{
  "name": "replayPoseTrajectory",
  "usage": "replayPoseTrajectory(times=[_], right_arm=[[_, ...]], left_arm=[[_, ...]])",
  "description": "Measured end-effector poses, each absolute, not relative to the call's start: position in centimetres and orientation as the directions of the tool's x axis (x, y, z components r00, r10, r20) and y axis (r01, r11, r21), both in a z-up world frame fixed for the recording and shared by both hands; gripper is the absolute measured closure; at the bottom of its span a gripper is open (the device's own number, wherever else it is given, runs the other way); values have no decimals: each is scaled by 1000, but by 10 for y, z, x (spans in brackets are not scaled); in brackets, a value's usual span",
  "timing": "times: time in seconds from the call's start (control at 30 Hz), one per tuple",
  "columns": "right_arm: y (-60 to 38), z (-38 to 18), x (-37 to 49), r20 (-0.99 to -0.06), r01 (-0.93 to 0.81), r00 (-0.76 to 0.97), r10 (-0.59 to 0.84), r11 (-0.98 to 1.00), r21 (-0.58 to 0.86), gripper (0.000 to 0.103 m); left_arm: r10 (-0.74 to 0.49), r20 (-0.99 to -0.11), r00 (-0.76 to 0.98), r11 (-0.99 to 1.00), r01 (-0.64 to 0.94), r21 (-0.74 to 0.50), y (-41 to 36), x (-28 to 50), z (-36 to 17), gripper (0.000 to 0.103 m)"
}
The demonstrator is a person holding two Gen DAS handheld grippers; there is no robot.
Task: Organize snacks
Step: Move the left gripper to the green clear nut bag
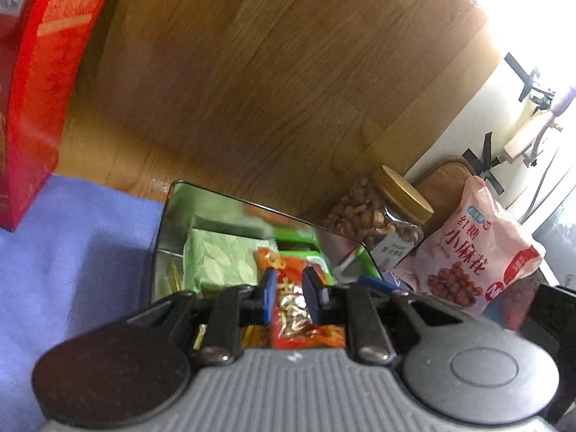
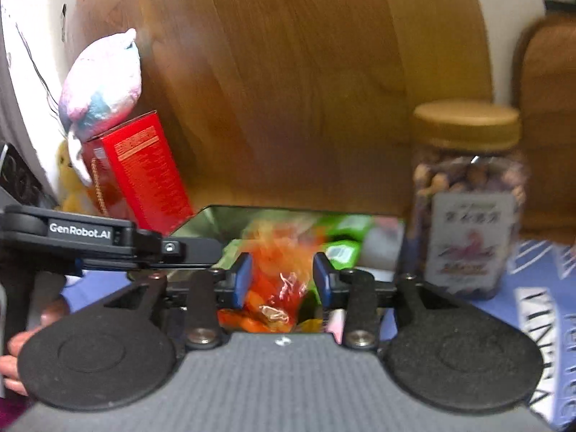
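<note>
Snacks fill the open metal tin [image 1: 169,216]: a pale green packet [image 1: 216,259], green boxes [image 2: 342,248], and an orange-red packet [image 1: 298,309] pinched by the left gripper [image 1: 292,297]. Right gripper [image 2: 284,280] straddles that packet, jaws spread, not pressing. Beside the tin, a gold-lidded jar [image 1: 381,223] holds nuts.

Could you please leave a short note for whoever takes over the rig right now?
Left gripper: closed narrowly on an orange packet, above the tin.
Right gripper: open, orange wrapping between its pads, blurred; no grip.
Done: green packets already lie in the tin.
Left: drop the packet in; the jar, pink bag and red box still stand outside.
</note>
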State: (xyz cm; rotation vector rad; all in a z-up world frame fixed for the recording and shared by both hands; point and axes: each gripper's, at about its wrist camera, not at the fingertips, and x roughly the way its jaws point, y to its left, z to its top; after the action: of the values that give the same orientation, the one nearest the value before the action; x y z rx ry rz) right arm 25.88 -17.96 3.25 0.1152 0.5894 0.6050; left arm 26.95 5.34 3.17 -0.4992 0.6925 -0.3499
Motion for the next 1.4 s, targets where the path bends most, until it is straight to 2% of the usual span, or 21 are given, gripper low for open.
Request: replayPoseTrajectory(times=[0.1,0.27,0.37,0.63,1.1,1.4], right_arm=[[-186,40,243,-460,-483,710,533,844,233,63],[-201,47,215,-428,-462,733,528,849,256,63],[-207,44,194,-424,-451,738,525,851,268,63],[-208,22,134,-463,-406,716,522,851,332,63],[-243,-17,80,-533,-292,685,497,858,423,62],[-273,-13,109,-521,-207,730,442,870,448,58]], left_arm=[[-422,-523,740,856,135,-499,52,256,39,85],[-344,-544,765,910,131,-393,37,221,50,85],[-298,-548,782,937,130,-324,25,191,54,80],[-227,-589,776,968,115,-223,2,121,39,79],[-180,-633,753,980,82,-181,0,71,13,75],[-175,-647,742,981,72,-183,3,70,6,73]])
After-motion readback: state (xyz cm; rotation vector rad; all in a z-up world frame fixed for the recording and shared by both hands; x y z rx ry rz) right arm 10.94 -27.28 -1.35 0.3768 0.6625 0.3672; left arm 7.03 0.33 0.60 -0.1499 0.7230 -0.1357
